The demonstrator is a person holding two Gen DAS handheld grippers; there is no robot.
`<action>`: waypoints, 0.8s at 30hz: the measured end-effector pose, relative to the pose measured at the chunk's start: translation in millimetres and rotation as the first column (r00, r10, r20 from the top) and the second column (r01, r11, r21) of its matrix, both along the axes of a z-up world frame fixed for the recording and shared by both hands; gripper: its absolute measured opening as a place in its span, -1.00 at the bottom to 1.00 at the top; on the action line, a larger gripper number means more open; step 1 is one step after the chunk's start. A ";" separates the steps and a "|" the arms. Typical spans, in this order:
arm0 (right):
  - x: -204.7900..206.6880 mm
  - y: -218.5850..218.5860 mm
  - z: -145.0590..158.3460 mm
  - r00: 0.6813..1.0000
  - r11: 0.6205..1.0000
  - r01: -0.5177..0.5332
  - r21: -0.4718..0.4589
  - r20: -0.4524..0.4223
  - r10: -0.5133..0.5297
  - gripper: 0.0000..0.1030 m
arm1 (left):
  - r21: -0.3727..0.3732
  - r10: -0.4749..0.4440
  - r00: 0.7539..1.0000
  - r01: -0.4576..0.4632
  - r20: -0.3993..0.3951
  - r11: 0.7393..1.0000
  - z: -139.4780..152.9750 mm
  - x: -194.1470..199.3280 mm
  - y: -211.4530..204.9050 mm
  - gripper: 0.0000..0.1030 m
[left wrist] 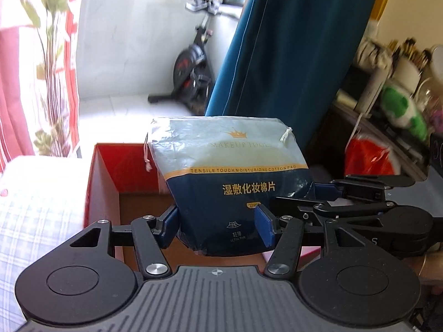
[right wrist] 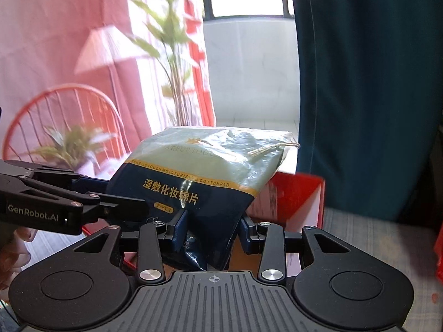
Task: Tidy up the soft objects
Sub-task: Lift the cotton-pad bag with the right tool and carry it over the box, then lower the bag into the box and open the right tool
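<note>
Above an open red cardboard box, the navy-and-pale-green plastic drawstring pack of cotton pads hangs in the air. Left gripper and right gripper both have their blue-padded jaws clamped on its lower end. A checked cloth lies beside the box.

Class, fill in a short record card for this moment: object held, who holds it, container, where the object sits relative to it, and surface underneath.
object: cotton pad bag, drawstring top
left gripper: shut on the bag's lower part
right gripper: shut on the same bag
container: red box, open
position: bag raised above the box opening, not yet inside
surface: checked cloth
</note>
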State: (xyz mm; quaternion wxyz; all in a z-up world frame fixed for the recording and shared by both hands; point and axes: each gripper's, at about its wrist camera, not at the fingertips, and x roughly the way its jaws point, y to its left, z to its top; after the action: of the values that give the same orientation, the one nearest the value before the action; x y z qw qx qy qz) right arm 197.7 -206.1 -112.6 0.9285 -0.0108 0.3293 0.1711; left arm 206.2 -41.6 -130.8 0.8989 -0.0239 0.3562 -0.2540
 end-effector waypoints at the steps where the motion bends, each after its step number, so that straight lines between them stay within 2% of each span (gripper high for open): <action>1: 3.8 -1.4 -5.7 1.000 1.000 0.002 -0.003 -0.017 -0.002 -0.31 | 0.008 -0.002 1.000 0.002 -0.018 1.000 -6.6 0.8 0.6 0.17; 10: 20.1 -5.8 -53.8 0.987 0.999 0.052 0.016 -0.151 -0.049 -0.31 | 0.033 -0.011 0.989 0.016 -0.145 0.999 -47.3 18.3 5.2 0.17; 15: 21.2 -4.2 -63.5 0.982 0.998 0.066 0.011 -0.180 -0.063 -0.31 | 0.025 -0.005 0.983 0.010 -0.184 1.000 -59.2 24.0 3.8 0.17; 24: 21.9 -8.0 -68.2 0.976 0.996 0.090 0.000 -0.200 -0.089 -0.30 | 0.037 0.002 0.979 0.005 -0.205 0.999 -66.7 29.6 -7.9 0.20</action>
State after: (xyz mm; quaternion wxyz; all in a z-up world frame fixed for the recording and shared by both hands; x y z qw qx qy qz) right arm 219.6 -214.2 -180.8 0.8975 0.0256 0.4204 0.1308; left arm 235.7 -49.5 -197.5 0.8575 -0.0327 0.4517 -0.2440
